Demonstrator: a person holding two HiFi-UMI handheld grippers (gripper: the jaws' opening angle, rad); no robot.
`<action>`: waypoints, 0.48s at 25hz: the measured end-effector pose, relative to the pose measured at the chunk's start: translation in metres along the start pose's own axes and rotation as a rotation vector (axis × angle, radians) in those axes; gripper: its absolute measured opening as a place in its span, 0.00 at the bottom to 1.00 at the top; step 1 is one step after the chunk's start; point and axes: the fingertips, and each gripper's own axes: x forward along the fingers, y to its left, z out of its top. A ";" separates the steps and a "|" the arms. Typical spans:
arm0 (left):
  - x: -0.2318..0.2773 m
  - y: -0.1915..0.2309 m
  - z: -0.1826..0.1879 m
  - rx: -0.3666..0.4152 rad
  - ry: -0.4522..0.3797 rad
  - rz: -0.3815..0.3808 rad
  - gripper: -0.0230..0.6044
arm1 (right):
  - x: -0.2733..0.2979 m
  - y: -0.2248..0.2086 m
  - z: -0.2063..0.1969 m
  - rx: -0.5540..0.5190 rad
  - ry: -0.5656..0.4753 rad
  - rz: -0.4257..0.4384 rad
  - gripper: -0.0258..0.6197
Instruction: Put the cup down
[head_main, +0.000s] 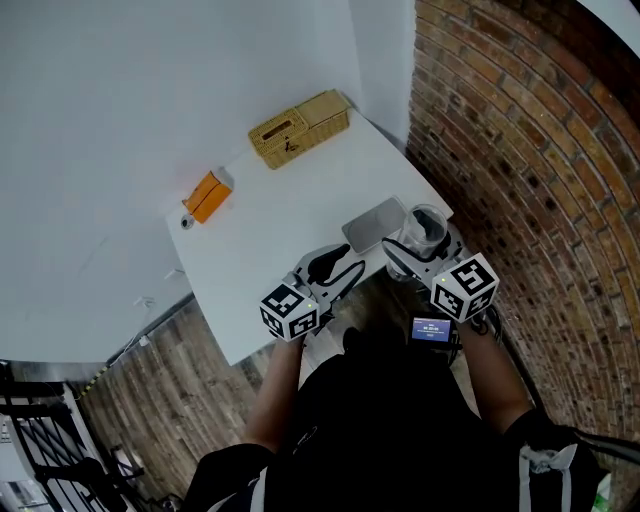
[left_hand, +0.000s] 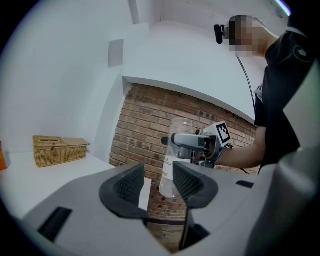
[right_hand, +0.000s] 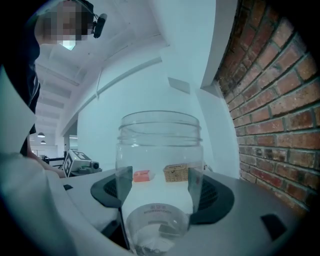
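The cup (right_hand: 160, 165) is clear, so its outline is hard to trace: in the head view it shows mostly as a bright rim at the right edge of the table (head_main: 270, 230), just beside a grey tray (head_main: 375, 225). Whether its base touches the table or hangs above it cannot be told. In the left gripper view the left tool's own jaw covers the cup's lower part. The print moulded into the base is too blurred to read.

The cup stands upright, long axis vertical, open threaded mouth up (the right gripper view looks through its wall to the far things on the table).

The right tool (right_hand: 160, 184) is closed on the cup, a dark pad pressed on each side of its body, jaws standing wide to span it. The left tool (left_hand: 159, 182) holds nothing, its jaws apart with only a gap between them.

Far across the table lie a wicker basket (head_main: 298, 128) and a small orange thing (head_main: 207, 195). A brick wall (head_main: 520, 150) runs along the right.
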 end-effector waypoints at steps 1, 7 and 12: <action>0.000 0.001 0.000 -0.002 0.000 0.001 0.31 | 0.000 -0.001 0.000 0.000 0.002 0.001 0.60; 0.000 0.003 0.001 -0.014 0.001 0.000 0.31 | 0.005 -0.010 -0.007 0.010 0.024 -0.007 0.60; -0.002 0.008 0.004 -0.020 0.008 0.009 0.31 | 0.025 -0.029 -0.021 -0.004 0.077 0.021 0.60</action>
